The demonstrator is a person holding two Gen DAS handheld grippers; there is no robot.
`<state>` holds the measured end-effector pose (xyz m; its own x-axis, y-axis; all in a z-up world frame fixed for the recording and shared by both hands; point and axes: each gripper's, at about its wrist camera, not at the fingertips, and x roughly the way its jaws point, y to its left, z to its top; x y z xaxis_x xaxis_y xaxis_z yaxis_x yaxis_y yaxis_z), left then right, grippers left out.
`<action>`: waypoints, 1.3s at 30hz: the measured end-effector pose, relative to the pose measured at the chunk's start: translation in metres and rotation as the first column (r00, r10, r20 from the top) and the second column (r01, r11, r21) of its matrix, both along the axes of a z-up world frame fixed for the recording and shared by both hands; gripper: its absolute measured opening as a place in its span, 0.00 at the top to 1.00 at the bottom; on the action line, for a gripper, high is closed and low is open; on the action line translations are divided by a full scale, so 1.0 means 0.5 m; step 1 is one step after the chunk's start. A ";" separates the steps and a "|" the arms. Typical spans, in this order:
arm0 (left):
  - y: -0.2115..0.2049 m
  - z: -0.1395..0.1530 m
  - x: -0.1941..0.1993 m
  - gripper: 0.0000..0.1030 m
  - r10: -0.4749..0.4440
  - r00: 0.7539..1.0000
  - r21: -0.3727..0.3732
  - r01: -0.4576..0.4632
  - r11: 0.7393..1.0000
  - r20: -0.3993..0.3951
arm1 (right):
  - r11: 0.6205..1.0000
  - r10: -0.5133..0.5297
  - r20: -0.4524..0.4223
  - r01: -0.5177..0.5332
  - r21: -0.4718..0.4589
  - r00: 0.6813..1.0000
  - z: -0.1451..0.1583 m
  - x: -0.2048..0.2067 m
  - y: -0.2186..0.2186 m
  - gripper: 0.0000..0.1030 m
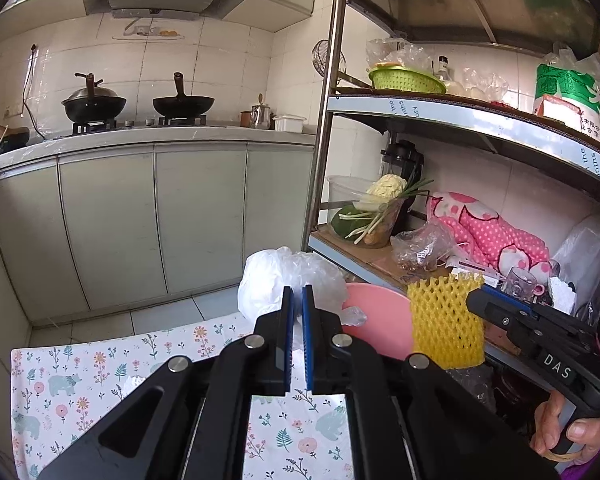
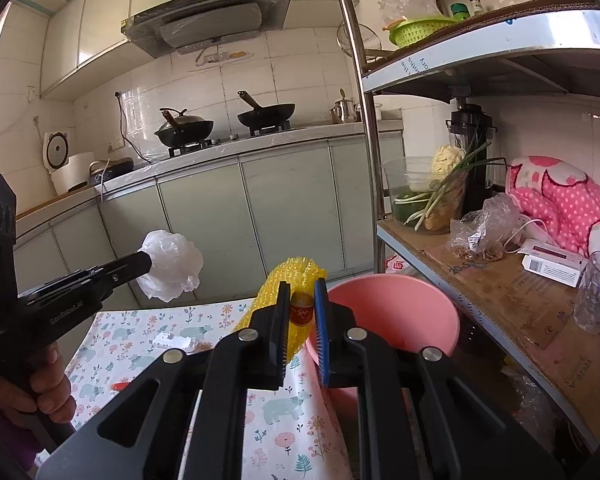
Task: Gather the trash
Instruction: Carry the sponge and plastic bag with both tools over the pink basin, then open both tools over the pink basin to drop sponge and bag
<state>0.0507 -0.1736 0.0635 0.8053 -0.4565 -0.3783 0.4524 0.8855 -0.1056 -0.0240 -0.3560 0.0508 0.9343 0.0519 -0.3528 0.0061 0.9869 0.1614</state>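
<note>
Right wrist: right tool (image 2: 302,312) pinches yellow foam net (image 2: 270,300); left tool (image 2: 150,262) pinches plastic bag (image 2: 172,266).

In the left wrist view the pink bowl (image 1: 376,320) is half hidden behind the yellow foam net (image 1: 444,320) and the left tongs (image 1: 297,300). The floral-clothed surface (image 1: 80,380) is cut off by the lower edge. The print on the white box (image 2: 552,266) on the shelf is too small to read.
</note>
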 end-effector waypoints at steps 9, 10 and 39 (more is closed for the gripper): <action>-0.052 -0.011 0.039 0.97 -0.035 0.999 0.009 0.036 0.999 -0.009 | 0.999 -0.039 -0.011 0.040 0.020 0.999 -0.014 0.013 -0.038 0.88; -0.058 -0.013 0.042 0.97 -0.041 0.999 0.009 0.041 0.999 -0.008 | 0.999 -0.043 -0.012 0.043 0.022 0.999 -0.014 0.017 -0.043 0.88; -0.263 -0.159 0.182 0.96 -0.176 0.970 0.037 0.185 0.982 -0.165 | 0.986 -0.133 -0.170 0.148 0.081 0.976 -0.159 0.154 -0.179 0.88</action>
